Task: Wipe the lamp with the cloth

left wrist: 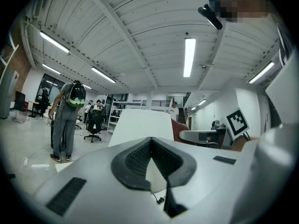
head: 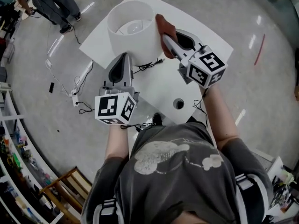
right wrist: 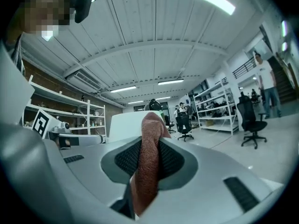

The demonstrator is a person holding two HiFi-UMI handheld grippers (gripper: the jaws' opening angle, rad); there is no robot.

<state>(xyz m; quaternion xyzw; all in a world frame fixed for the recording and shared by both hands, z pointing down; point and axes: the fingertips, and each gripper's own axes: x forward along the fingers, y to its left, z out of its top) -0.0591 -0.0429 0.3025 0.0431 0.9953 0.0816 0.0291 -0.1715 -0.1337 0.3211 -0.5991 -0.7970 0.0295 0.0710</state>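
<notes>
A white lamp with a drum shade (head: 131,29) stands on the white table (head: 210,43). My right gripper (head: 169,40) is shut on a reddish-brown cloth (head: 166,26), which presses against the shade's right side. In the right gripper view the cloth (right wrist: 147,171) runs up between the jaws of the right gripper (right wrist: 150,141), with the shade (right wrist: 122,125) just beyond. My left gripper (head: 123,59) points at the shade's near lower edge. In the left gripper view its tips (left wrist: 150,140) meet with nothing seen between them; the shade (left wrist: 142,127) rises behind.
The lamp's black cable (head: 149,65) lies on the table near its base. A round hole (head: 178,103) sits in the table's near part. Cables (head: 77,94) trail on the floor at left. People (head: 51,3) stand at the far left; shelves (head: 14,162) line the left edge.
</notes>
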